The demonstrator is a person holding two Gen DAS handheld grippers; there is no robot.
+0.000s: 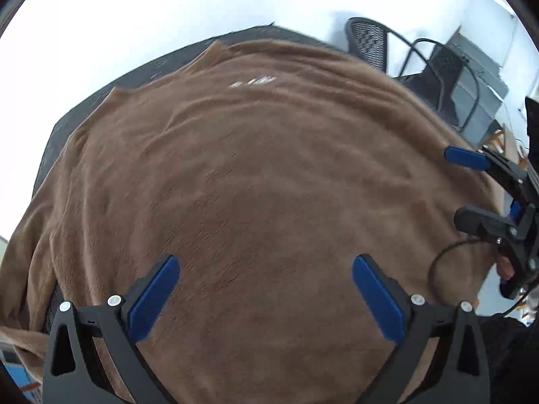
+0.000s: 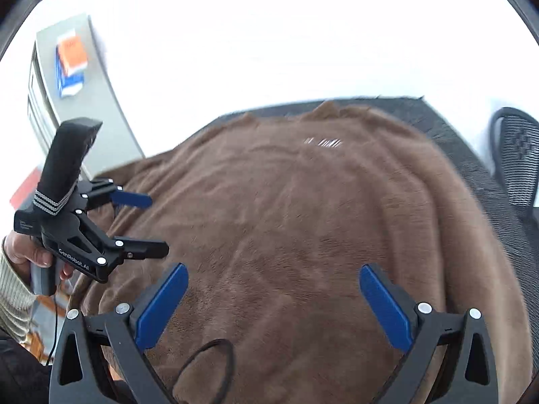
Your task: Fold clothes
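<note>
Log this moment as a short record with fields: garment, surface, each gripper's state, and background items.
garment: brown fleece garment, spread flat, a small white mark near its far edge
surface: dark table, largely covered by the garment
left gripper: open, fingers apart above the cloth, holding nothing
right gripper: open, fingers apart above the cloth, holding nothing
cable: black loop lying on the near cloth
background: black mesh chair; grey cabinet with an orange and blue box on top
</note>
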